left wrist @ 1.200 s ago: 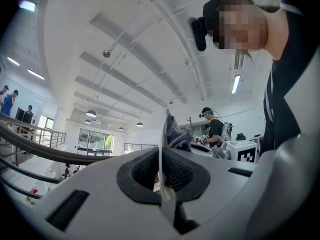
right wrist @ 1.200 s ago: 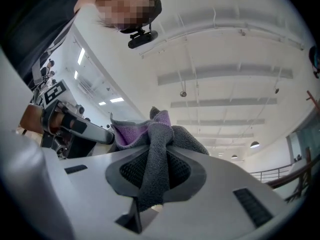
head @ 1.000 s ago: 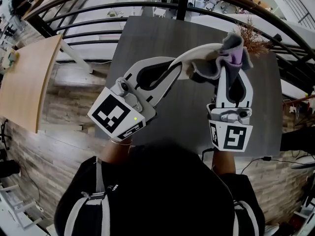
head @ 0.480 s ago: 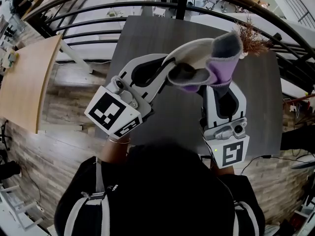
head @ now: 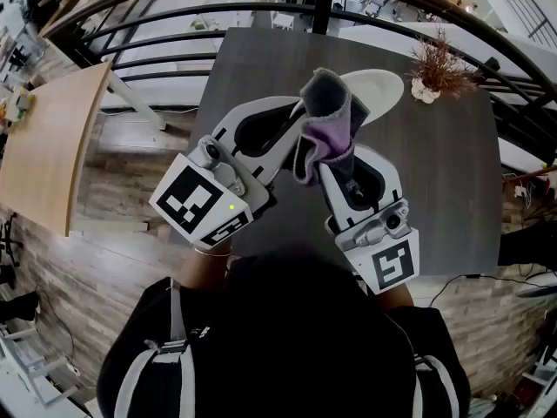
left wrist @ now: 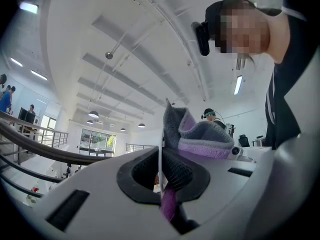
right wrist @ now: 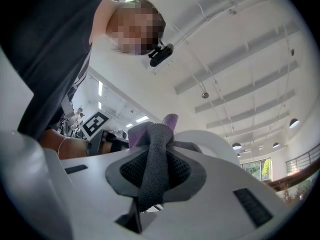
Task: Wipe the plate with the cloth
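Plate [head: 376, 88] is up in the air above the dark table [head: 261, 64], and on the left the left claw [head: 294, 120] has it pinched by the rim. In the left gripper view the plate shows as a thin white edge [left wrist: 160, 149] clamped between the nearly closed pads of that claw [left wrist: 161, 184], so the grip is narrow and looks firm. Moving right, the grey and purple cloth [head: 326, 124] is bunched against the near end of the plate, close beside the left claw's tips, and a purple fold of the cloth [left wrist: 200, 136] sits right at that rim. The far end of the plate is bare and, by my reading, not yet covered. Further right, the right claw [head: 335, 159] is closed on the cloth: in the right gripper view a grey twist of cloth [right wrist: 152, 169] runs straight between the pads of that claw [right wrist: 150, 184], with the white curve of the plate [right wrist: 210, 144] just behind it. To do this wipe well, I'd say the left claw should hold steady and act as the anchor, while the right claw drags the cloth flat along the plate's face towards the far rim. Press lightly, because a plate held by one edge can lever out of the pinch. The wad is thick, so spreading more cloth against the surface would clean better than a knot. Mind too that the cloth doesn't snag on the left claw's tips. Off at the far right a dried plant [head: 435, 66] stands on the table, well clear.
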### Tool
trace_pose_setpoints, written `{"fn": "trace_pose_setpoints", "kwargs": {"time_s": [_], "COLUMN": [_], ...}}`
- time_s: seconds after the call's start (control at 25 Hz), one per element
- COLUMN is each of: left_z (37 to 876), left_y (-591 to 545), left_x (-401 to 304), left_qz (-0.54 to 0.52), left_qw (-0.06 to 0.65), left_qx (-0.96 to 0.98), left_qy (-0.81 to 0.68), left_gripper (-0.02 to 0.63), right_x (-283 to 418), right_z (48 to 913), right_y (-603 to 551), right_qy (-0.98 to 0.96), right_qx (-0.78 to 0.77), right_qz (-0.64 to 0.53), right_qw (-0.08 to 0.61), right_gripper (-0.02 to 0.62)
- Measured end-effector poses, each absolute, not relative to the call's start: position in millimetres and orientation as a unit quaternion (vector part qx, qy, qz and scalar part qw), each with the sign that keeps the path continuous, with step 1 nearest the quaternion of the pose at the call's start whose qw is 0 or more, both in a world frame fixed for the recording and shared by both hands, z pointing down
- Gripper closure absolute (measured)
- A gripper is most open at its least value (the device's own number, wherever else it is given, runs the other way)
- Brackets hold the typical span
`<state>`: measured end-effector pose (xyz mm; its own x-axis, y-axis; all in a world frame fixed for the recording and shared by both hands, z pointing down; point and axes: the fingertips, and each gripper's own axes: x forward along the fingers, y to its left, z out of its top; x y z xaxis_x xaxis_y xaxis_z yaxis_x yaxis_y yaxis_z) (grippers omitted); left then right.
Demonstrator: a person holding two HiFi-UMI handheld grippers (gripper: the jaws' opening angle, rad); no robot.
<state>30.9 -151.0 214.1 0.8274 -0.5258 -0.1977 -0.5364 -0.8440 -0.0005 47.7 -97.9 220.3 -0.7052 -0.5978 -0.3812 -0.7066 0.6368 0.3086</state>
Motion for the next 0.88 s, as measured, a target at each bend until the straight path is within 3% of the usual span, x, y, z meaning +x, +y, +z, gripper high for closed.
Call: {"fn": "trace_pose_setpoints", "kwargs": {"time_s": [0.88], "left_z": [209], "left_y": [-144], "left_x": [35], "left_qz": [0.1], "left_qw": [0.028], "left_qx": [-0.959], "left_qy": [0.263], "left_gripper": [0.591], "right_x": [102], "right_z": [238], "right_y": [-140], "right_qy": [0.851], "right_qx": [-0.484], "right_qz": [0.185], "right_qw": [0.082], "right_gripper": [0.535]}}
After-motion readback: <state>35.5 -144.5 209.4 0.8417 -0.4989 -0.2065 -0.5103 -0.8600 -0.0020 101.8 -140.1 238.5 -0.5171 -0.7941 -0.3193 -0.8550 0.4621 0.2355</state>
